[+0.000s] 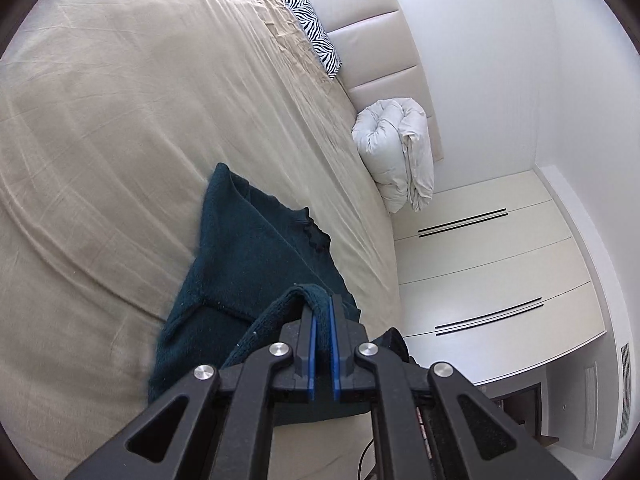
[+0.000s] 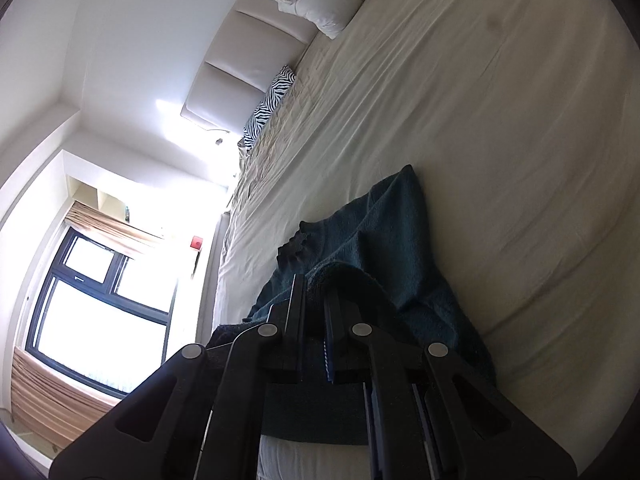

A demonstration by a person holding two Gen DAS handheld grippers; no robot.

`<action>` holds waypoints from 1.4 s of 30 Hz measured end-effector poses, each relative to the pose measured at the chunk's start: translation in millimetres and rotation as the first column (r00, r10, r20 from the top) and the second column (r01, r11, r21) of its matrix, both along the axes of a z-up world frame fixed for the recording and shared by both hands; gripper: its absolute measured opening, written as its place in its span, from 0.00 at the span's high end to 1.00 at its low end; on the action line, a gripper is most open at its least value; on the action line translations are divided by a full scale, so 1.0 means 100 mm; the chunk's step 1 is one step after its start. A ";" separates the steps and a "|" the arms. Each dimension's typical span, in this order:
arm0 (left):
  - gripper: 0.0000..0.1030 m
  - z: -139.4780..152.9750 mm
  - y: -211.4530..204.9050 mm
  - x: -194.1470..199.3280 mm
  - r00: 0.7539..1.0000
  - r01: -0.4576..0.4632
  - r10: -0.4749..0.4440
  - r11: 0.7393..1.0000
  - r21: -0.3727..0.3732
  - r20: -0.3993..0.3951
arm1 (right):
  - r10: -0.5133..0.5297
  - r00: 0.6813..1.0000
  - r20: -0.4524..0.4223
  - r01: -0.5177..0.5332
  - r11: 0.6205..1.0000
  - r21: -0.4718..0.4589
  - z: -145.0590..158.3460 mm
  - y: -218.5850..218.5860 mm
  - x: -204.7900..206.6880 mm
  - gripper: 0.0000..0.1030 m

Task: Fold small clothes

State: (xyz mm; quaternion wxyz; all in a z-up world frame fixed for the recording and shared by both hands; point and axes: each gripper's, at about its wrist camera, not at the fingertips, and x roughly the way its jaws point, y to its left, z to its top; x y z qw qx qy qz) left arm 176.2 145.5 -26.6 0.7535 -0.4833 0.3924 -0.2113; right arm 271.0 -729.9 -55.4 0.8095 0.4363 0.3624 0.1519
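Observation:
A dark teal knitted sweater (image 1: pixel 244 256) lies on the beige bed sheet (image 1: pixel 120 120), partly lifted at its near edge. My left gripper (image 1: pixel 322 308) is shut on a fold of the sweater's near edge and holds it above the bed. In the right wrist view the same sweater (image 2: pixel 384 232) spreads away over the sheet (image 2: pixel 500 120). My right gripper (image 2: pixel 316 292) is shut on another part of its near edge, with the knit bunched over the fingers. The sweater's scalloped neckline (image 2: pixel 298 242) lies beyond the jaws.
A folded white duvet (image 1: pixel 400 152) and a zebra-print pillow (image 1: pixel 314 28) lie against the padded headboard (image 1: pixel 372 36). White wardrobe doors (image 1: pixel 492 264) stand past the bed's side. A window with curtains (image 2: pixel 92 308) is on the other side.

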 end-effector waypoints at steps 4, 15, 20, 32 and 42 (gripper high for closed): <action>0.94 -0.05 0.00 0.35 1.000 -0.011 0.011 1.000 -0.002 -0.013 | -0.019 1.000 -0.013 0.018 0.999 -0.033 -0.10 0.01 0.45 0.94; 0.94 -0.44 0.04 1.18 0.996 -0.040 0.041 0.999 0.022 -0.085 | -0.071 0.992 -0.109 0.065 0.996 -0.055 -0.64 0.03 1.47 0.94; 0.91 -0.67 0.04 1.43 0.989 -0.068 0.078 0.994 0.086 -0.122 | -0.089 0.986 -0.142 0.080 0.995 -0.064 -0.86 0.01 1.79 0.93; 0.54 -0.73 0.07 0.85 0.992 -0.072 0.090 0.980 0.185 -0.090 | -0.123 0.986 -0.116 0.095 0.971 -0.218 -0.88 0.11 1.85 0.43; 0.54 -0.69 -0.39 0.34 0.999 0.015 0.002 0.900 0.435 -0.040 | -0.041 0.992 -0.122 -0.019 0.891 -0.455 -0.77 0.40 1.06 0.45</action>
